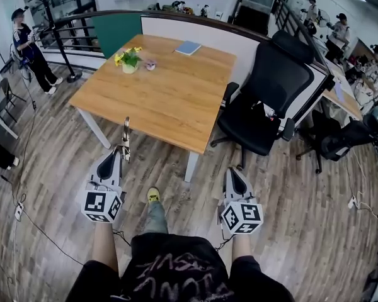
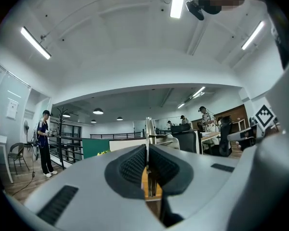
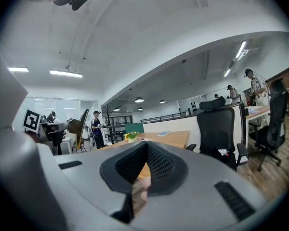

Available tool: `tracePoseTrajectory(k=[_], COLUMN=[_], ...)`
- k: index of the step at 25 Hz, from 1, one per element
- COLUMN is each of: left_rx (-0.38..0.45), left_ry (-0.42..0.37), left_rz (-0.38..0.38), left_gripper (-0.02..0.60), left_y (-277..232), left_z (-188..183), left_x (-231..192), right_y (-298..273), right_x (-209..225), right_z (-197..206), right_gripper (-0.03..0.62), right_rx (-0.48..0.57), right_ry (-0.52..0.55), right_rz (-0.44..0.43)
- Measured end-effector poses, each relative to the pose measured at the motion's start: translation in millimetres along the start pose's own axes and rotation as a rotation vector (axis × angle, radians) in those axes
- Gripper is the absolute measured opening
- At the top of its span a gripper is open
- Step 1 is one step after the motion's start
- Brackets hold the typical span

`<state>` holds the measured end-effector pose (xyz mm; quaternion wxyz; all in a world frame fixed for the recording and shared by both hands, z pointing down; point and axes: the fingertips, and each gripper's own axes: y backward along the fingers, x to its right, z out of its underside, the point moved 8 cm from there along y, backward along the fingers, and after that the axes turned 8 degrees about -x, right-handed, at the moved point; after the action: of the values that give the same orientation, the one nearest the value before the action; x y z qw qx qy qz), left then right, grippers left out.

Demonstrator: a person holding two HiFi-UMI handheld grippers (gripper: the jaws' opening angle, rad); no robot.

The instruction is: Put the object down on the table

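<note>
My left gripper [image 1: 123,151] is shut on a thin, flat, tan-metallic object [image 1: 126,137] that sticks up past its fingertips. It hangs over the floor just short of the near edge of the wooden table [image 1: 170,106]. In the left gripper view the object [image 2: 148,129] stands edge-on between the closed pads of the left gripper [image 2: 147,154]. My right gripper [image 1: 232,170] is held low to the right, also short of the table. Its jaws meet at the tips in the right gripper view with nothing between them [image 3: 145,147]. The held object [image 3: 80,126] also shows at that view's left.
On the table's far side stand a small pot of yellow flowers [image 1: 128,60], a small item [image 1: 150,65] and a blue notebook [image 1: 188,48]. A black office chair [image 1: 264,93] stands at the table's right. A person [image 1: 28,49] stands far left; others sit far right.
</note>
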<state>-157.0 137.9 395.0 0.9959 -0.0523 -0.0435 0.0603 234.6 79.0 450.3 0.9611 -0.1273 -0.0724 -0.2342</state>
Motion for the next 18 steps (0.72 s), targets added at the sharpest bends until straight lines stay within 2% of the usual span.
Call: tracePoseTrajectory(k=[18], left_rx=[-0.082], left_ry=[0.100], left_rz=[0.092], left_gripper=[0.017], left_y=[-189], left_z=[21], left_x=[-127], right_y=[-202], right_x=[-21], right_z=[-46], right_gripper=[0.005], right_rx=[-0.052], right_ry=[0.010], right_rz=[0.087])
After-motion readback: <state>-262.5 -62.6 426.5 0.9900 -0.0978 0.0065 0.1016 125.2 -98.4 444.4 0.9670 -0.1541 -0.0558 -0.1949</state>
